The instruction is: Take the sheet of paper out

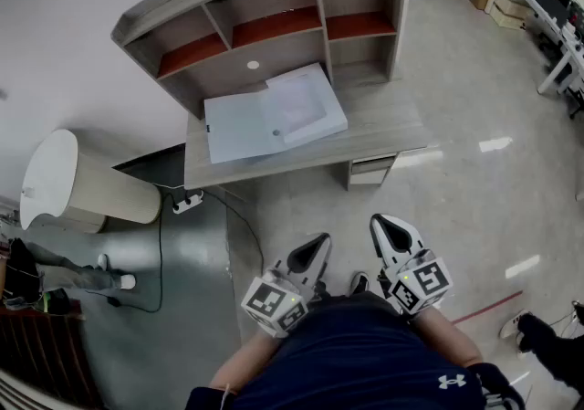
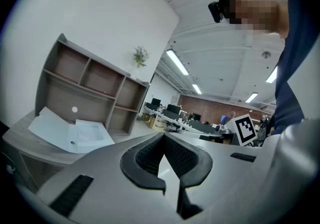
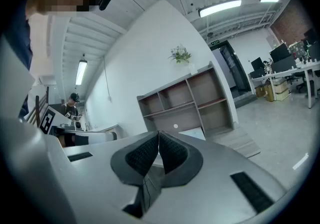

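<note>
Left gripper (image 1: pixel 308 255) and right gripper (image 1: pixel 394 233), both pressed together on nothing, sit well short of the folder (image 1: pixel 274 116) ahead, so approaching it likely comes next.

Your desk (image 1: pixel 392 120) is grey wood-grain, its shelves (image 1: pixel 274 26) red. The folder (image 1: pixel 242 130) looks pale blue, perhaps white, in this light.

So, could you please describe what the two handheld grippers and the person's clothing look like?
The left gripper and right gripper are light grey shells that taper toward the tips, with black ribbed pads lining the jaws. Each carries a white cube printed with black square markers. The person wears a dark navy shirt with a small white logo.
</note>
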The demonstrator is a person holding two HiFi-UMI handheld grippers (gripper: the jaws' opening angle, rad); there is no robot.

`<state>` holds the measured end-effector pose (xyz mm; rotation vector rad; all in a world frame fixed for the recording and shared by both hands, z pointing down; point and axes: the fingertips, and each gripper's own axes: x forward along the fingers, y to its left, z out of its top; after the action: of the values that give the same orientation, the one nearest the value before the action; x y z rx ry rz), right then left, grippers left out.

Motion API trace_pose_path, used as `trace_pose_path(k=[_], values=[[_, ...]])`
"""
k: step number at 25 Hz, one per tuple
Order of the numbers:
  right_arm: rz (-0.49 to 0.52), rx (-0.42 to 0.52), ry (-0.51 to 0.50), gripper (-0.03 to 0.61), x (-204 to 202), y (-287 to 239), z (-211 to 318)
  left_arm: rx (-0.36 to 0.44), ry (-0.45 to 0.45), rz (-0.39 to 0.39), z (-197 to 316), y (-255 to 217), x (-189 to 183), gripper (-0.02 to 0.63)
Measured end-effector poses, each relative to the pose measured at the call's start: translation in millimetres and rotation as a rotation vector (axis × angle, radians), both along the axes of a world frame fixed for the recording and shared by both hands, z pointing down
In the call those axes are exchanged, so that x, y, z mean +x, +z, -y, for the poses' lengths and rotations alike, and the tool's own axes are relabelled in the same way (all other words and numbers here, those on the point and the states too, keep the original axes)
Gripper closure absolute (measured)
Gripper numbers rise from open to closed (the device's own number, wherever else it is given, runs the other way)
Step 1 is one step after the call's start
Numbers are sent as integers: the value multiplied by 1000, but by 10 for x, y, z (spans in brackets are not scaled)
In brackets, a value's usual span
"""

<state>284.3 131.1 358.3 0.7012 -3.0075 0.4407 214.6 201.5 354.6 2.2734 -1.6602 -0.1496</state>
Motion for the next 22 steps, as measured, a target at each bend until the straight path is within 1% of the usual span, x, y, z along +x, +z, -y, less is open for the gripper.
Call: trace_pose_path(k=[4,6,10,13,18,22], values=[[-11,-13,-3,565,-54,29,-348,7,15,24,-271,-62,-37,598],[-16,-25,3,565,-128,34,-464,8,9,30,-411,-67,-119,598],[-36,-26,0,565,-370,32,-691,2,-43,0,-678,-27,-443,598],[-39,-28,12,565,-526,47,-827,-2,-58,-24,-825,20,-642,598],[-51,-10,71,565,-696,16,-951,17,-60,-26,-1000,11,-955,598],[-54,6,124,565,-837,-40,-1011,42,-86,-45,-1138,-24,-1336,598]])
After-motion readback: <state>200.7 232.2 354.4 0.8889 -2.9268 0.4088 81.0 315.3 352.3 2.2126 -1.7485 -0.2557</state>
